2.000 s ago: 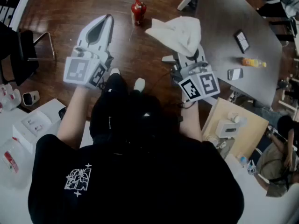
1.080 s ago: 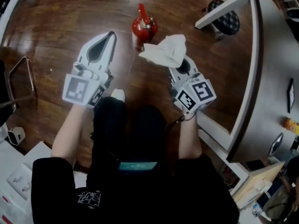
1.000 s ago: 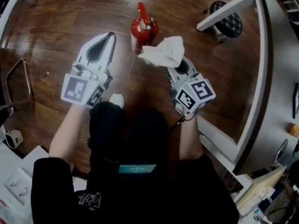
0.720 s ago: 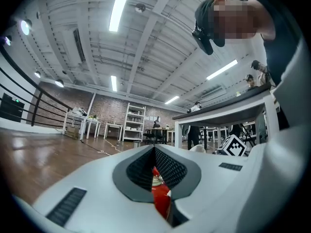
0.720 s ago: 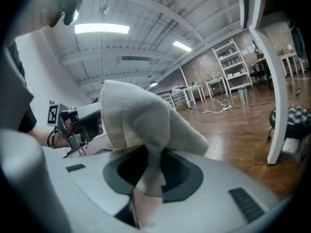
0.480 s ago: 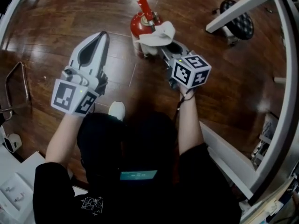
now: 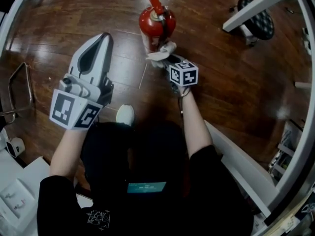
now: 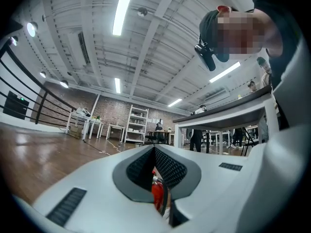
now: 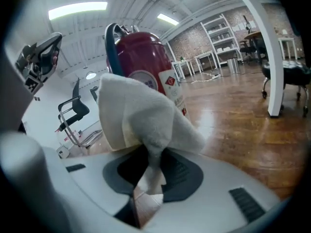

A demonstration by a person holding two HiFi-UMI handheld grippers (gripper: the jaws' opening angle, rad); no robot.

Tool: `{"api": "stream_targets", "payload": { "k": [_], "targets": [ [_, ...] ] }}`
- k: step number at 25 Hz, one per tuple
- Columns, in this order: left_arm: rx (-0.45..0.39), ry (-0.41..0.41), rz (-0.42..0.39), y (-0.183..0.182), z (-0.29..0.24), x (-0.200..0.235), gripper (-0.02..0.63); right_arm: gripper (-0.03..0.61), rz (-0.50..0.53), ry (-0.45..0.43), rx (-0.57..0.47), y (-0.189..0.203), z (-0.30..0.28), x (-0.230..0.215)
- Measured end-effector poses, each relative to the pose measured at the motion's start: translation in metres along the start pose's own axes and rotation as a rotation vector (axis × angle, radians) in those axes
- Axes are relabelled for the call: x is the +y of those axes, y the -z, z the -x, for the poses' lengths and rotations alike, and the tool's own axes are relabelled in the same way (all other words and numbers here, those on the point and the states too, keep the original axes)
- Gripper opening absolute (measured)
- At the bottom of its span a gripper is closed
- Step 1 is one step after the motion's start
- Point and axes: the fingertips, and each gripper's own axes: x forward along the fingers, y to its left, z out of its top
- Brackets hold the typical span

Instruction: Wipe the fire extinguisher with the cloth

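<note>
R gripper [image 7: 166, 59] clamped on crumpled white cloth [image 7: 160, 51], cloth against red cylindrical fire extinguisher [image 7: 156, 22] standing on wood floor [image 7: 236, 82]. L gripper [image 7: 104, 37] jaws together, empty, off to the side.

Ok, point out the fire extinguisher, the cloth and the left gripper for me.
fire extinguisher [image 7: 150, 28], head view, on its red body.
cloth [image 9: 141, 115], right gripper view, on the bunched fold above the jaws.
left gripper [image 7: 105, 35], head view, at its closed fingertips.

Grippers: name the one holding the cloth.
The right gripper: its jaws pinch the white cloth by the red fire extinguisher; the left gripper holds nothing.
</note>
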Motion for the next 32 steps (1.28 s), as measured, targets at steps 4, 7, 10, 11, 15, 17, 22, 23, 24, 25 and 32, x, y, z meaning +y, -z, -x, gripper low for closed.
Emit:
{"api": "stream_targets", "payload": {
  "k": [4,7,10,11,15,17,22,23,24,25,32],
  "targets": [
    [-0.009,-0.001,-0.005,-0.004,0.001,-0.002,0.003,0.098,0.213,0.018,-0.045,-0.049,0.058,0.011],
    [-0.012,-0.007,-0.003,-0.006,0.003,-0.004,0.003,0.097,0.439,0.092,-0.091,-0.110,0.116,0.016],
    [-0.003,0.001,0.003,-0.002,0.003,-0.009,0.003,0.097,0.551,0.128,-0.123,-0.152,0.138,0.019],
    [0.000,0.005,0.007,-0.001,0.003,-0.011,0.003,0.097,0.571,0.124,-0.122,-0.159,0.137,0.021],
    [0.012,0.006,0.024,0.003,0.004,-0.014,0.003,0.098,0.675,0.113,-0.067,-0.164,0.109,0.023],
    [0.022,0.012,0.027,0.005,0.004,-0.015,0.003,0.098,0.709,0.123,-0.042,-0.163,0.090,0.020],
    [0.025,0.030,0.008,0.001,0.006,-0.020,0.003,0.096,0.658,0.130,0.039,-0.109,0.048,-0.012],
    [0.024,0.035,0.008,0.000,0.007,-0.022,0.003,0.095,0.637,0.114,0.061,-0.088,0.033,-0.018],
    [0.024,0.040,0.013,0.001,0.007,-0.024,0.003,0.095,0.605,0.099,0.085,-0.065,0.017,-0.024],
    [0.026,0.049,0.020,0.002,0.006,-0.027,0.003,0.095,0.565,0.085,0.113,-0.042,0.002,-0.032],
    [0.029,0.065,0.020,0.005,0.009,-0.030,0.003,0.097,0.509,0.082,0.079,-0.034,0.010,-0.039]
  ]
}}
